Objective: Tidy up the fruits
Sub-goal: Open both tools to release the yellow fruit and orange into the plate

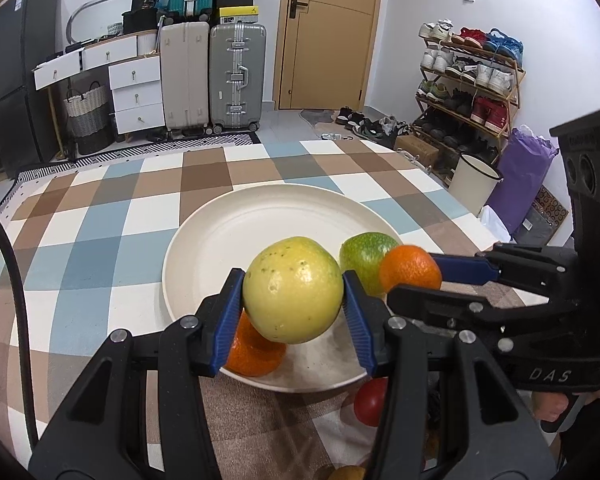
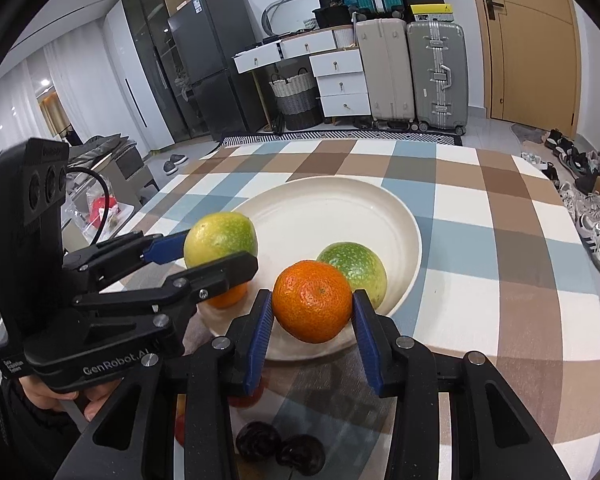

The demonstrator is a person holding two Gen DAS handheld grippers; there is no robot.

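My left gripper (image 1: 293,304) is shut on a yellow-green fruit (image 1: 294,288), held above the near edge of a cream plate (image 1: 236,220); it also shows in the right wrist view (image 2: 220,238). My right gripper (image 2: 312,314) is shut on an orange tangerine (image 2: 312,306), seen too in the left wrist view (image 1: 410,268), held over the plate's (image 2: 340,208) near rim. On the plate lie a green fruit (image 2: 354,268) (image 1: 364,254) and another tangerine (image 1: 252,350) (image 2: 228,298), partly hidden under the left gripper.
The checked tablecloth (image 1: 100,220) covers the table. Near the front edge lie a red fruit (image 1: 372,402), a yellowish fruit (image 1: 348,473) and two dark wrinkled fruits (image 2: 280,450). Suitcases (image 1: 212,76), drawers and a shoe rack (image 1: 472,80) stand beyond the table.
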